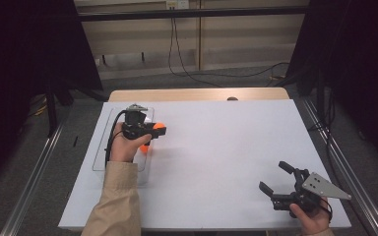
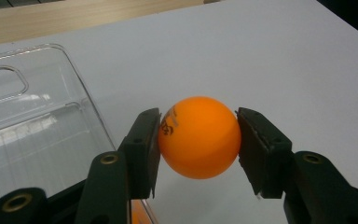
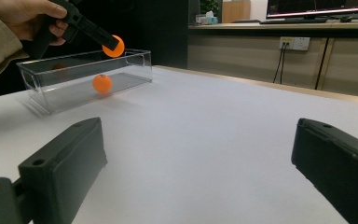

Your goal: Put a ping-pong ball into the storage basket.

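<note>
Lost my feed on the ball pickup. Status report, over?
Left gripper shut on orange ball, raised beside the clear box. Right gripper open, idle over the table. Second orange ball by the box; path clear.

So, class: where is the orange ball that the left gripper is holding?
The orange ball sits clamped in the left gripper, in the air by the right-hand edge of the clear plastic box, on the table's left side in the high view.
</note>
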Motion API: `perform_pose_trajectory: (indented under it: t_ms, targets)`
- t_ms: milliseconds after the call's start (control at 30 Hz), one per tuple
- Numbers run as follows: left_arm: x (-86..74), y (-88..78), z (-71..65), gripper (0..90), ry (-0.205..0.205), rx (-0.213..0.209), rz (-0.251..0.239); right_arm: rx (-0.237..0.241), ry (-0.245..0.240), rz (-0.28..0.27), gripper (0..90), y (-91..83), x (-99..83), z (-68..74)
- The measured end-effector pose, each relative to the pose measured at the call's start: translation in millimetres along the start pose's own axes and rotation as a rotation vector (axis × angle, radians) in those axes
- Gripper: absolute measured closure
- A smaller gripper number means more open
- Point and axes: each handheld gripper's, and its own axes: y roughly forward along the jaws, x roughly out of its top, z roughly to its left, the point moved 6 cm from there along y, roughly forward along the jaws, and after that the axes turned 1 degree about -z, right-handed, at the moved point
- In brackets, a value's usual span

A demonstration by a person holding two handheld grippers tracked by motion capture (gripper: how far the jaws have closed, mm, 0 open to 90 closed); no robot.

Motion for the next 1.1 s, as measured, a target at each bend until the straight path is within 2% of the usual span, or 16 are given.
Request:
perform_pose_trajectory:
  t_ms: [633,1100]
  targets:
    - [-0.7,-5.3,7.0,51.0,0.006,0.027,-0.003,0.001,0.0,-0.001,2.5,0.1,0.0,0.1]
    - [0.0,-10.0,9.2,51.0,-0.001,0.031,-0.011,0.002,-0.001,0.0,2.4,0.1,0.0,0.1]
